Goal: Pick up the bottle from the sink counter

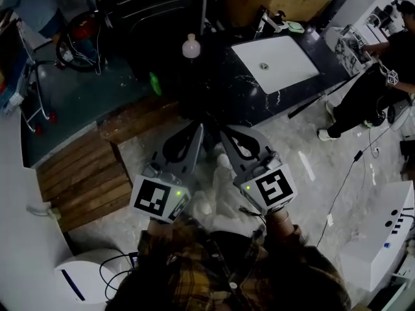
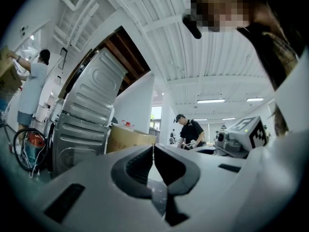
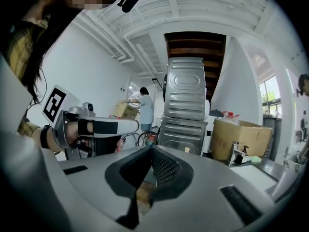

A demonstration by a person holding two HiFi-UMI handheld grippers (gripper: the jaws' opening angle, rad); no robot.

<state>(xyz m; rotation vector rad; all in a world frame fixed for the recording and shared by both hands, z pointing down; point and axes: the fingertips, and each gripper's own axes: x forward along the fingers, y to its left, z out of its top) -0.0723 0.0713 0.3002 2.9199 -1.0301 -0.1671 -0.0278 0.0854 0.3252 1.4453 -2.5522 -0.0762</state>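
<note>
Before the counter (image 1: 220, 86) edge hang left gripper (image 1: 198, 129), right gripper (image 1: 222, 133) — bottle (image 1: 190, 46) beyond.

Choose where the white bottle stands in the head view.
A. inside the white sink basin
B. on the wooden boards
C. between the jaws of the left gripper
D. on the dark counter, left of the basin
D: the bottle stands upright on the dark counter, to the left of the white basin and outside it.
</note>
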